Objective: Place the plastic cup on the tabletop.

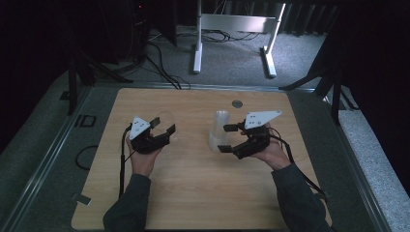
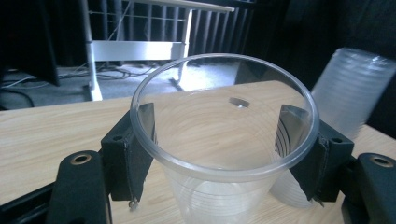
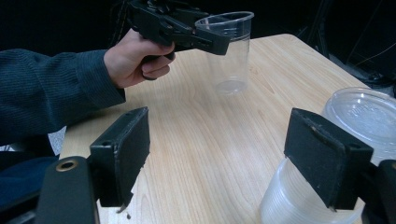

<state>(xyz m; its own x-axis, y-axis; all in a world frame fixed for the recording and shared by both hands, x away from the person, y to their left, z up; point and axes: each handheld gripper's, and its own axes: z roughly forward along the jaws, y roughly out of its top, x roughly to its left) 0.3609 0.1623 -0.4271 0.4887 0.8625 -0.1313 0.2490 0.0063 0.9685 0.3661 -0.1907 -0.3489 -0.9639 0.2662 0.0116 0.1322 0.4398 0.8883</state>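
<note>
One cup lifted clear, the stack waiting!

The left gripper point(image 1: 163, 126) clamps a clear cup point(image 3: 229, 51) by its rim, pads on both sides, above the table point(image 1: 193, 193). The right gripper point(image 1: 227, 138) gapes wide, the cup stack point(image 1: 218, 130) just beside its jaws, untouched.

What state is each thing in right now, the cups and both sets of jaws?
Clear cup: upright, mouth up, held just under its rim, off the table.
Cup stack: nested, standing upside down on the table, not gripped.
Left gripper: jaws shut on the clear cup.
Right gripper: jaws open, one beside the cup stack.
</note>
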